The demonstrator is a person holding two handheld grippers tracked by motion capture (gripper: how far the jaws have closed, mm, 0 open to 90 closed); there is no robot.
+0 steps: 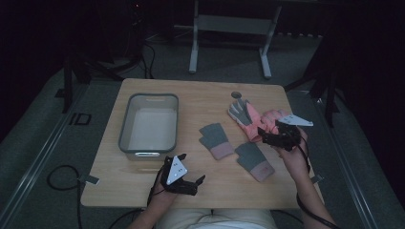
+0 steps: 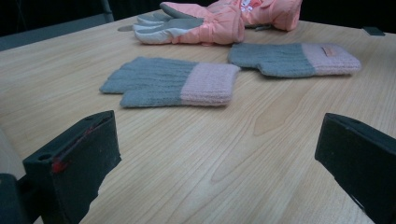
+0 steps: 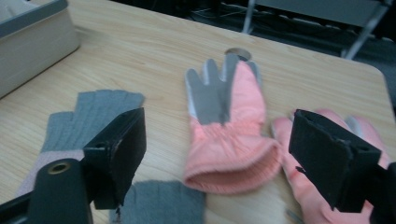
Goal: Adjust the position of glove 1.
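Right tool (image 3: 217,154) jaws apart over pink glove (image 3: 229,140); left tool (image 2: 217,158) apart; grey bin (image 1: 149,125), seemingly empty, clearest from high view.

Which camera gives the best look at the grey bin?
The high view: the grey bin shows whole from above, open side up, standing left of the gloves. The right gripper view catches just one corner at its top left. The left gripper view faces the gloves instead.
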